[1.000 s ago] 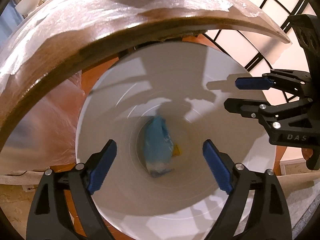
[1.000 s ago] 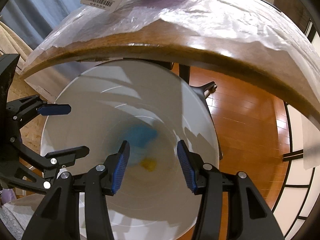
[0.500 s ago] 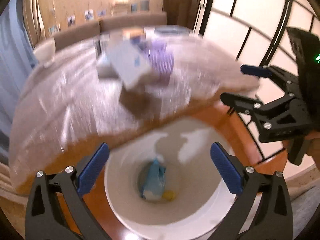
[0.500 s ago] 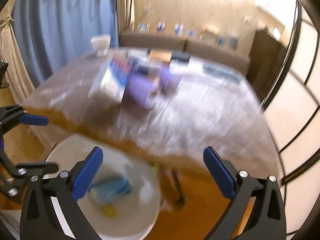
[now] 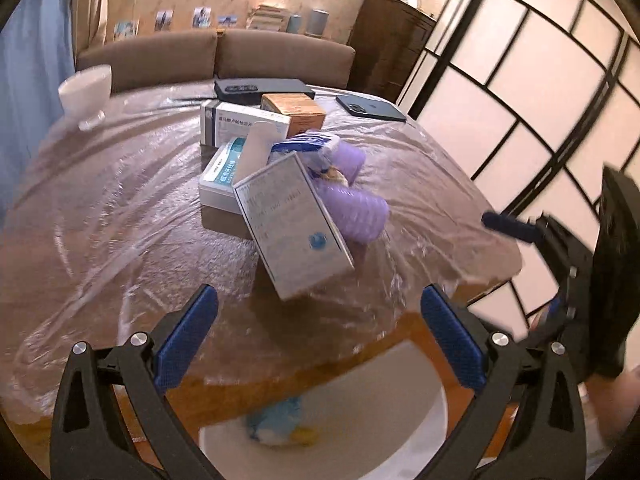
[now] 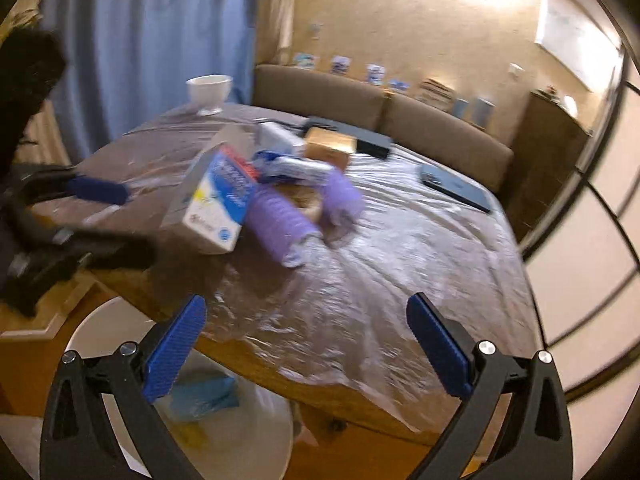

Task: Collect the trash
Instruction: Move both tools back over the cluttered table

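while the box's blue-and-red front is shown only to the right wrist, blue and yellow scraps are seen in the white bin (both claws spread wide, nothing held).

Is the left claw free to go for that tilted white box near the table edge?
Probably yes. The left claw is open and empty, and the tilted white box lies straight ahead on top of the pile, with only bare plastic sheet between.

Home living room, sofa, covered table
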The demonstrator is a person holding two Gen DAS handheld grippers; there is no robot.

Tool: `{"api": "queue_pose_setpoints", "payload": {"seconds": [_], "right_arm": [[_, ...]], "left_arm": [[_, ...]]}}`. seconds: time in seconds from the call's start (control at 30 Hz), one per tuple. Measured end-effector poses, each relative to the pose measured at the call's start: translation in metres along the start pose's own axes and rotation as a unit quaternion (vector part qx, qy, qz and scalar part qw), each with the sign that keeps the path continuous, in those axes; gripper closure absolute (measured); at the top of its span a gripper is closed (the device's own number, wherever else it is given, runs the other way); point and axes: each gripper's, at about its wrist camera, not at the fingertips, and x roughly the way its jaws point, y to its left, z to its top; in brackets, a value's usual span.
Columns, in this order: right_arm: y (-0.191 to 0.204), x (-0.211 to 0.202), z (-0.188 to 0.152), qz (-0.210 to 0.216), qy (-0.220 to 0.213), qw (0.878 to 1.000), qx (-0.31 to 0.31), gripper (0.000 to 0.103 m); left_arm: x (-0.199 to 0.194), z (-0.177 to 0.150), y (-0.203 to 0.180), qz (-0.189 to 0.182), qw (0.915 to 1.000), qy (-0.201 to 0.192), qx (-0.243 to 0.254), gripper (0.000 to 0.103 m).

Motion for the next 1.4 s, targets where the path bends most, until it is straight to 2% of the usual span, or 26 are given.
{"api": "queue_pose_setpoints", "payload": {"seconds": [0.4, 0.47, 0.53, 0.67, 0.73, 0.87, 1.17, 1.4], "right_arm": [[0.001, 0.051, 0.017, 0.035, 0.031, 0.999, -0.007, 0.007], [-0.001, 0.058, 0.019, 0.048, 0.038, 0.998, -0.001, 0.014], [-0.002, 0.066, 0.021, 0.062, 0.045, 0.997, 0.007, 0.016], [-0.003, 0.073, 0.025, 0.075, 0.048, 0.996, 0.014, 0.019], [-0.002, 0.076, 0.028, 0.079, 0.046, 0.996, 0.013, 0.02], [-0.001, 0.08, 0.032, 0.084, 0.048, 0.995, 0.008, 0.02], [0.005, 0.085, 0.037, 0.097, 0.052, 0.994, 0.002, 0.02], [0.009, 0.085, 0.039, 0.1, 0.051, 0.994, 0.003, 0.02]], "left_arm": [[0.039, 0.028, 0.018, -0.016, 0.999, 0.02, -0.036, 0.001], [0.041, 0.03, 0.021, -0.019, 0.9987, 0.021, -0.042, 0.001], [0.042, 0.031, 0.025, -0.021, 0.9985, 0.023, -0.044, 0.002], [0.044, 0.03, 0.031, -0.031, 0.998, 0.033, -0.045, 0.012], [0.044, 0.029, 0.034, -0.036, 0.9976, 0.038, -0.045, 0.02], [0.041, 0.026, 0.04, -0.043, 0.9971, 0.039, -0.049, 0.022], [0.02, 0.019, 0.072, -0.013, 0.9974, 0.026, -0.067, 0.022], [0.006, 0.013, 0.103, 0.008, 0.9943, 0.018, -0.105, 0.022]]}}
